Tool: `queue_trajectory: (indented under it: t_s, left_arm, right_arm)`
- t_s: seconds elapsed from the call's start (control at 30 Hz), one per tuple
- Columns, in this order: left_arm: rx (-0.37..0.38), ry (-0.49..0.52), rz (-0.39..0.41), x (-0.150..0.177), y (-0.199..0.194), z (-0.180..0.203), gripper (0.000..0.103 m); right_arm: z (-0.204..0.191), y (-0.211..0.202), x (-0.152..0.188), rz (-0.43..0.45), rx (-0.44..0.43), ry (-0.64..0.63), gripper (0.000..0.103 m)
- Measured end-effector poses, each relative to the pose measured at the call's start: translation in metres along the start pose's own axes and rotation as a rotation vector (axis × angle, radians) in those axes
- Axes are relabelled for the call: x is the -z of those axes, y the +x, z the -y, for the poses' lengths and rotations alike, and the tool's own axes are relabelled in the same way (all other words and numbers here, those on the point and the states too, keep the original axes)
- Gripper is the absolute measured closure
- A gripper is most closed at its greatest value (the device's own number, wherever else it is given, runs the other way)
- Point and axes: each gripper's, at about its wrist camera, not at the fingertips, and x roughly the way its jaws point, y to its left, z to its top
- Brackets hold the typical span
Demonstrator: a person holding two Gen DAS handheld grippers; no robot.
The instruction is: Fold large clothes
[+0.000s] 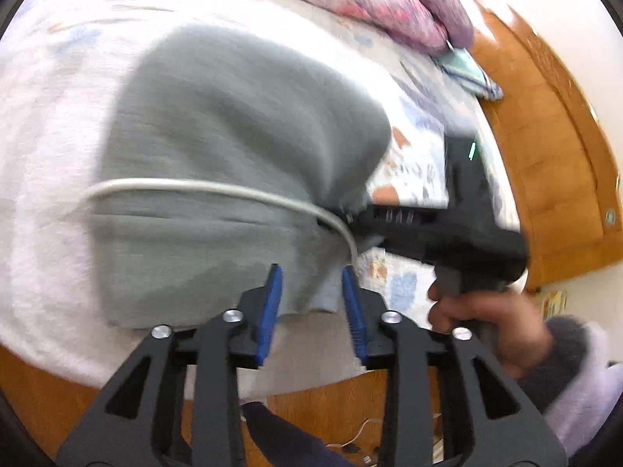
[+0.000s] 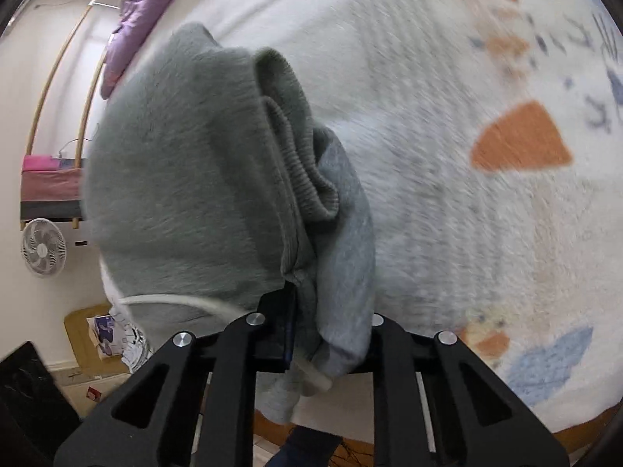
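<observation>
I can read no brand, label or writing anywhere; the marks printed on the bed cover [image 2: 447, 163] are too blurred to make out.

My left hand-held gripper [image 1: 311, 303] has its blue pads apart, and the lower hem of the grey sweatshirt [image 1: 218, 163] hangs in the gap between them without being pinched. The sweatshirt lies spread on the bed ahead of this gripper, with a white cable [image 1: 202, 188] draped across it.

Just to the right of it sits my right hand-held gripper [image 1: 352, 218], black, held by a hand [image 1: 486, 323] in a fuzzy sleeve. From its own camera, the right hand-held gripper [image 2: 331, 342] is clamped on a bunched fold of the sweatshirt, ribbed cuff crumpled just ahead of the fingers.

Far ahead of the left gripper lies a pink and purple quilt [image 1: 381, 0]. Off to the left of the right gripper stands a white fan [image 2: 43, 247] on the floor, beside a cardboard box [image 2: 97, 334].
</observation>
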Motion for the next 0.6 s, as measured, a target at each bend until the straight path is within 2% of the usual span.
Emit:
queue_trajectory:
  t_s: [0.07, 0.17, 0.23, 0.3, 0.4, 0.5, 0.53, 0.6]
  left_arm:
    - [-0.002, -0.058, 0.021, -0.007, -0.008, -0.007, 0.064]
    - [-0.061, -0.094, 0.047, -0.023, -0.019, -0.014, 0.064]
    - [-0.073, -0.101, 0.074, -0.042, -0.025, -0.021, 0.063]
    - [-0.112, -0.095, 0.094, -0.065, -0.024, -0.025, 0.06]
    - [-0.099, -0.099, 0.098, -0.095, -0.014, -0.029, 0.056]
    - [-0.144, -0.063, 0.02, -0.125, 0.013, -0.039, 0.055]
    - [-0.155, -0.054, -0.002, -0.132, 0.021, -0.04, 0.052]
    - [-0.209, -0.009, -0.048, -0.138, 0.034, -0.041, 0.052]
  right_arm:
    - [0.002, -0.002, 0.0, 0.005, 0.031, 0.013, 0.072]
    - [0.001, -0.029, 0.006, 0.028, 0.056, 0.011, 0.072]
    - [-0.011, -0.053, 0.011, 0.075, 0.111, -0.026, 0.072]
    - [-0.026, -0.078, 0.013, 0.154, 0.158, -0.076, 0.077]
    - [-0.054, -0.106, 0.011, 0.269, 0.102, -0.124, 0.09]
    - [-0.094, -0.094, -0.007, 0.266, 0.035, -0.196, 0.095]
    - [-0.103, -0.08, -0.014, 0.252, 0.043, -0.216, 0.096]
    - [-0.105, -0.051, -0.024, 0.218, 0.071, -0.216, 0.097]
